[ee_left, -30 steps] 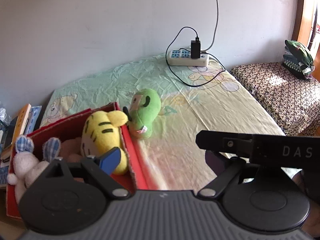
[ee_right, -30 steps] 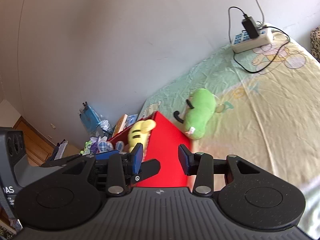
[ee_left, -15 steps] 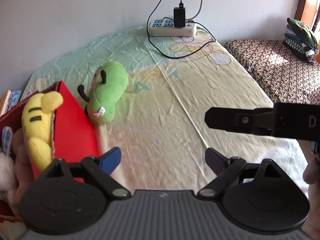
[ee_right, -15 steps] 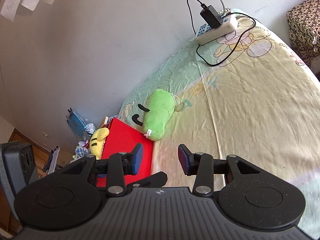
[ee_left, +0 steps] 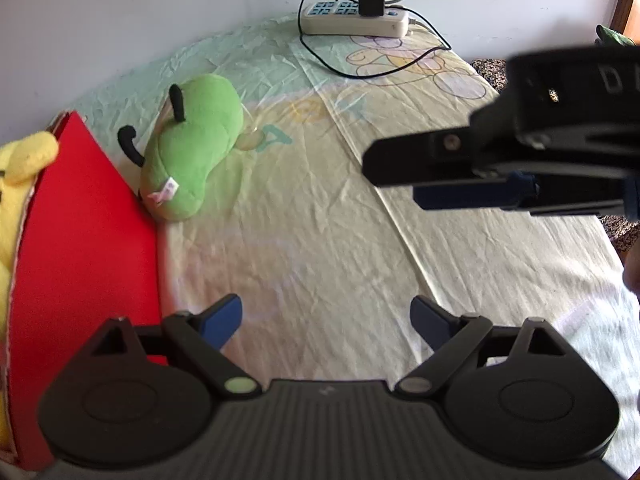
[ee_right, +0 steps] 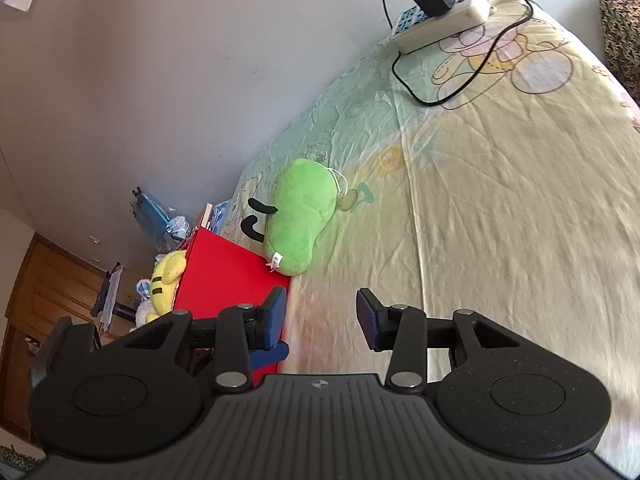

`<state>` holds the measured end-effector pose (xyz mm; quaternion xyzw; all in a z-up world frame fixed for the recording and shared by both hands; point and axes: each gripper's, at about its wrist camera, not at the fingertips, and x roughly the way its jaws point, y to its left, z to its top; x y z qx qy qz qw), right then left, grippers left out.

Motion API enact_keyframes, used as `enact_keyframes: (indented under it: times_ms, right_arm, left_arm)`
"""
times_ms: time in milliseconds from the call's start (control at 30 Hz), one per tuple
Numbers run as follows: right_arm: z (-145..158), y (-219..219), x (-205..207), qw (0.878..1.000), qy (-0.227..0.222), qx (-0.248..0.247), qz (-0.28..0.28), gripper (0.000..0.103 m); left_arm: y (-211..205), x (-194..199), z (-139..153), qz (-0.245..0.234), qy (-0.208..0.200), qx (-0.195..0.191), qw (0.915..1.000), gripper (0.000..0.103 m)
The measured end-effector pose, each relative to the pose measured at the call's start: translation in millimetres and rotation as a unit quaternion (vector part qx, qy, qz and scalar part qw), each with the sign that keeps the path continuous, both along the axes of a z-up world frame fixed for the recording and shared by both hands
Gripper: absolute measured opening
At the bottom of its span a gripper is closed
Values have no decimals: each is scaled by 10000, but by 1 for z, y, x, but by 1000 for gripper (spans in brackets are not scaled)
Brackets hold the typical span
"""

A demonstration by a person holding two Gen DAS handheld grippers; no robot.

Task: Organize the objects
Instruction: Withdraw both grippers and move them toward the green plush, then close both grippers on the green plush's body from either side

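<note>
A green plush toy [ee_left: 192, 152] with black antennae lies on the bed sheet against the outer wall of a red box [ee_left: 84, 248]; it also shows in the right wrist view [ee_right: 302, 216]. A yellow striped plush [ee_left: 20, 168] sits in the box and shows in the right wrist view [ee_right: 166, 276]. My left gripper [ee_left: 326, 316] is open and empty over the sheet, near the box wall. My right gripper [ee_right: 322, 312] is open and empty, nearer than the green plush; it shows from the side in the left wrist view [ee_left: 400, 172].
A white power strip [ee_left: 356, 24] with a black charger and cables lies at the far edge of the bed by the wall. A patterned stool [ee_right: 622, 28] stands to the right. Books and clutter [ee_right: 160, 216] sit beyond the box.
Both grippers have swung right, away from the box and over the open sheet. The box contents have slid out of the left view. The right gripper looms larger in the left view.
</note>
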<state>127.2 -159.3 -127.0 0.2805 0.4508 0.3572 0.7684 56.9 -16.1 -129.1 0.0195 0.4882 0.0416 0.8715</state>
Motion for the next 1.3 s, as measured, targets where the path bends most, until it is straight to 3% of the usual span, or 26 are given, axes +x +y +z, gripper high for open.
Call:
enact_keyframes:
  times_ms: [300,467,800,967,1100,1300]
  right_arm:
    - [3,56,49,9972,-35,-318,679,44]
    - [-5,85,74,9953,200,-311,894,46]
    - [-26,138,91,9906,369,-598,1175,51]
    - [-39,144,94,9907,583,-411,1161,52]
    - [-41,135,96,9912,640,-234,1137,44]
    - [-32,105,86,9931,584,-79,1018,40]
  left_arm:
    - [11,9,-22,-90,-145,161,9997,92]
    - [9,7,-25,-260,-315,222,9989,94]
    - [10,-2,-23,-606,-401,-100,9973,94]
    - [14,-3,-24,-562,-348,-120,9977,94]
    - [17,-5,-23,-490,-321,-212,9981,94]
    - [11,-14,-13,-582,-436,-238,9971,94]
